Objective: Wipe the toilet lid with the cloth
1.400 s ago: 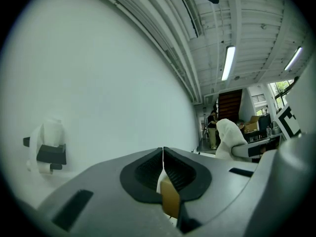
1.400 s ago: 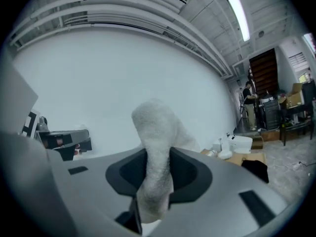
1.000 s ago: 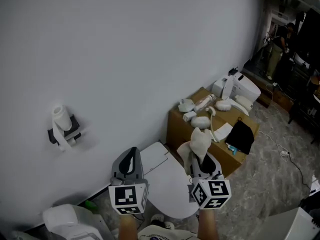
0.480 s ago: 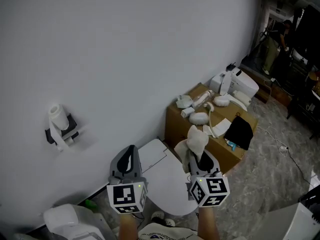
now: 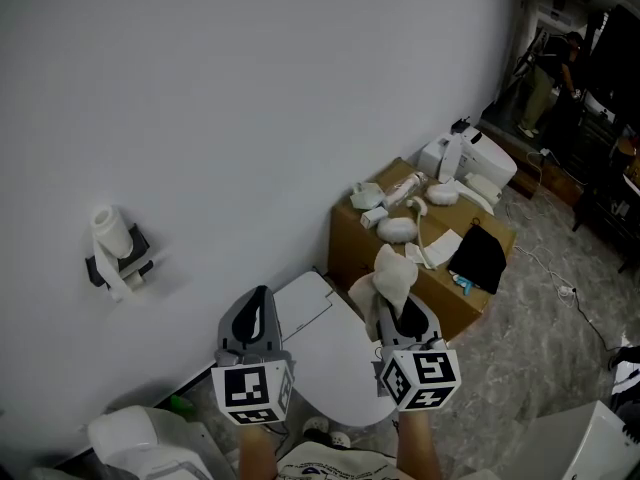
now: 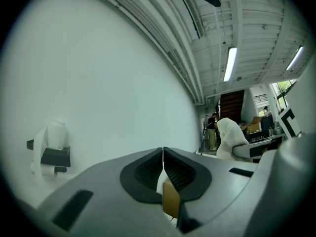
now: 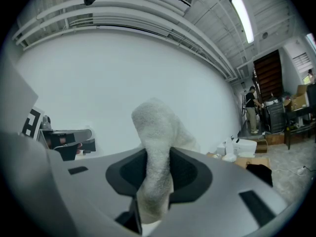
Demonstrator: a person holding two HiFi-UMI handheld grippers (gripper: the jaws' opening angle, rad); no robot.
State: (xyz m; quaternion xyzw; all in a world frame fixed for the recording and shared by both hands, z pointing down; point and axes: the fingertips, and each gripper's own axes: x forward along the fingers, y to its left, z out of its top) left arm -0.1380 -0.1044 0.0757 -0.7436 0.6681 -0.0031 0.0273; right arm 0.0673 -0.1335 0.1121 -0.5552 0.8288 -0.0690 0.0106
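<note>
The right gripper (image 5: 398,313) clamps the cloth (image 5: 392,273); the toilet lid (image 5: 335,363) lies below, just left; the left gripper (image 5: 258,313) is pinched together, empty.

The cloth (image 7: 154,147) is nubby white terry, rough and matt. The lid (image 5: 335,353) looks like smooth white plastic. The box (image 5: 348,250) is matt brown cardboard, and the floor (image 5: 540,358) is marbled stone.

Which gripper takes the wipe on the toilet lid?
Right. The right gripper is shut on the cloth, close above the lid; the left gripper is shut with nothing in it.
</note>
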